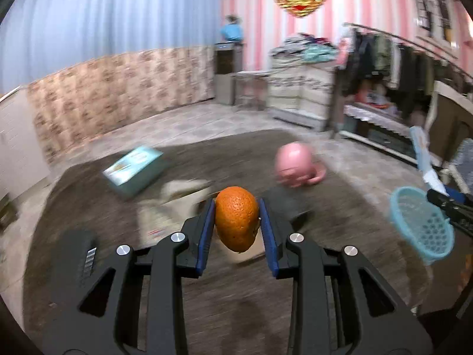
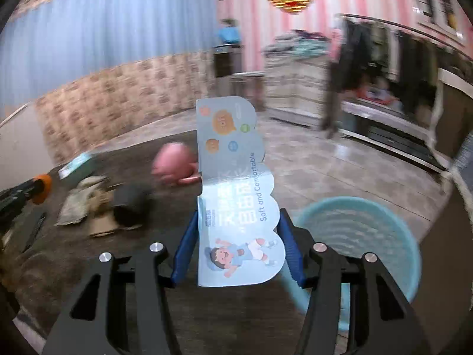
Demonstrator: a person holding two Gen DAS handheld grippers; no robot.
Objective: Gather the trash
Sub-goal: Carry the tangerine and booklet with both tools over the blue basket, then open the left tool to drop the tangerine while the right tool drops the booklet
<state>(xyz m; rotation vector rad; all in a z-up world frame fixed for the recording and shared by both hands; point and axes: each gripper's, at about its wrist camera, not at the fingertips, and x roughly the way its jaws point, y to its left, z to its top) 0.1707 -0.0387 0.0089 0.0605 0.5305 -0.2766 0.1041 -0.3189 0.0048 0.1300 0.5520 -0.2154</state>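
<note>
My left gripper [image 1: 236, 219] is shut on an orange [image 1: 236, 222], held above the dark rug [image 1: 224, 290]. My right gripper [image 2: 238, 236] is shut on a light blue printed paper wrapper [image 2: 236, 195] that stands up between the blue pads. A light blue plastic basket [image 2: 363, 236] sits on the floor just right of the right gripper; it also shows in the left wrist view [image 1: 419, 224] at the far right, beside the right gripper and wrapper [image 1: 422, 156]. The orange in the left gripper shows at the left edge of the right wrist view [image 2: 41, 188].
On the rug lie a teal box [image 1: 136, 168], a pink mug on its side [image 1: 295, 165], crumpled paper and cardboard [image 2: 85, 204] and a dark cup [image 2: 128, 207]. A clothes rack [image 1: 393, 59] and drawers [image 1: 298, 88] stand at the back right.
</note>
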